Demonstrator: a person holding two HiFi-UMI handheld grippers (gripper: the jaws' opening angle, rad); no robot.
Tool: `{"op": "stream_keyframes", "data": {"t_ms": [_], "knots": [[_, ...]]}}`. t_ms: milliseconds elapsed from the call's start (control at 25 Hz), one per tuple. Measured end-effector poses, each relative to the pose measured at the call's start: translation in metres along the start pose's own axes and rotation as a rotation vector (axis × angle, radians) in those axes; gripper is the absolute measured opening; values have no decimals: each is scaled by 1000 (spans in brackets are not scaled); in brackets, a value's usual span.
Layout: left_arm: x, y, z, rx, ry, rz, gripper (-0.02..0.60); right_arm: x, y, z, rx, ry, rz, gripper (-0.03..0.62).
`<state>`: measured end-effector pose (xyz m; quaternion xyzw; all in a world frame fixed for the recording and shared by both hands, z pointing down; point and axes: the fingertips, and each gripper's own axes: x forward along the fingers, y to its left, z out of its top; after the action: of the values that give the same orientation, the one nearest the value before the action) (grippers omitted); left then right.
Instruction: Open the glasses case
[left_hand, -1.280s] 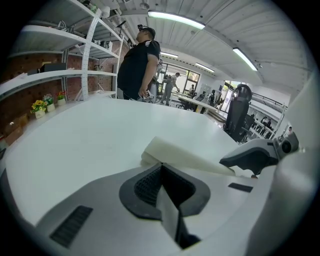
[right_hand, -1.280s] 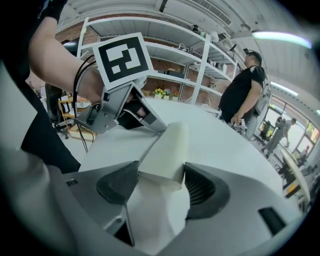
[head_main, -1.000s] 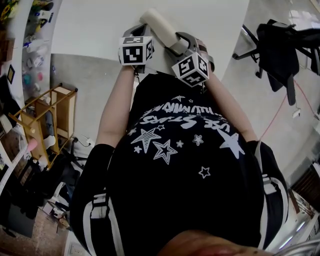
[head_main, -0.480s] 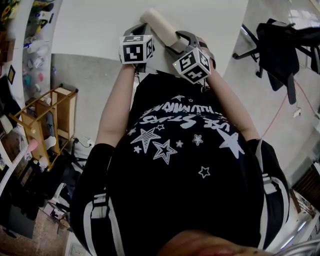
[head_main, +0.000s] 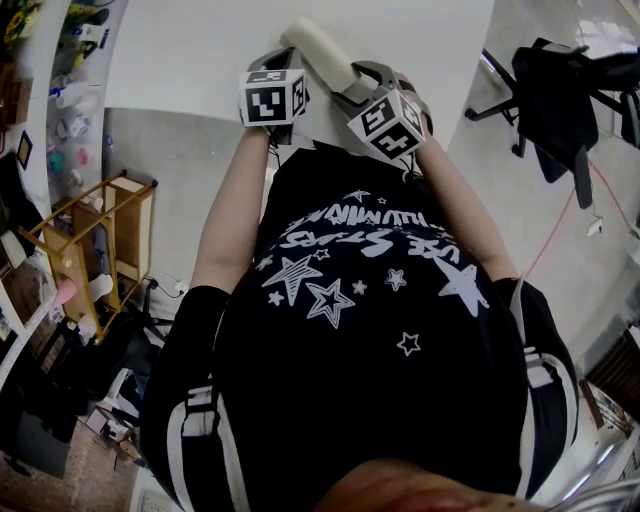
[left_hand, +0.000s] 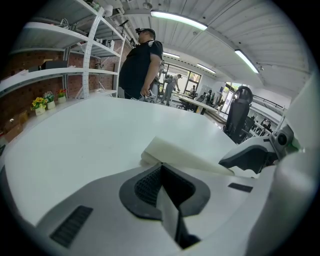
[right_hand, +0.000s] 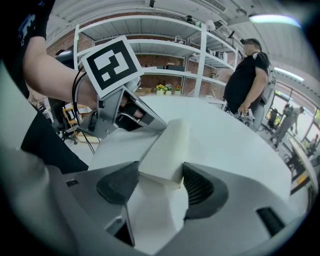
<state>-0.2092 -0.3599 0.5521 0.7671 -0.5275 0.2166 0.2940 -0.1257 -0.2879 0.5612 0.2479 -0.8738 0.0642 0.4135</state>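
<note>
At the near edge of a wide white desk (head_main: 190, 50), the person wearing the camera stands in a black shirt printed with white stars (head_main: 350, 330), both forearms reaching forward. A black office chair (head_main: 560, 90) stands on the floor to the right of the desk, and a wooden rack (head_main: 100, 230) stands on the floor to the left. Across the room, white wall shelves (left_hand: 65, 70) run along a brick wall, and another person in dark clothes (left_hand: 140, 65) stands at the far side of the desk.

The glasses case (right_hand: 167, 147), a cream-coloured oblong, lies on the desk between the two hands, its long axis slanting away from the person. The right gripper (right_hand: 160, 180) has the near end of the case between its jaws, the dark pads pressed against either side. The left gripper (left_hand: 161, 167) comes in from the case's left side. Its jaws are closed down to a narrow seam, with a thin pale edge of the case pinched at their tips.
</note>
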Motion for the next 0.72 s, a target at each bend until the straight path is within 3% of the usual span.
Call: {"op": "stream_keyframes", "data": {"t_ms": [480, 720], "knots": [[3, 1, -2, -9, 15, -8, 12, -2, -4, 0, 132, -52, 105, 288], [2, 3, -3, -26, 26, -24, 12, -10, -4, -1, 361, -172, 183, 288]]}}
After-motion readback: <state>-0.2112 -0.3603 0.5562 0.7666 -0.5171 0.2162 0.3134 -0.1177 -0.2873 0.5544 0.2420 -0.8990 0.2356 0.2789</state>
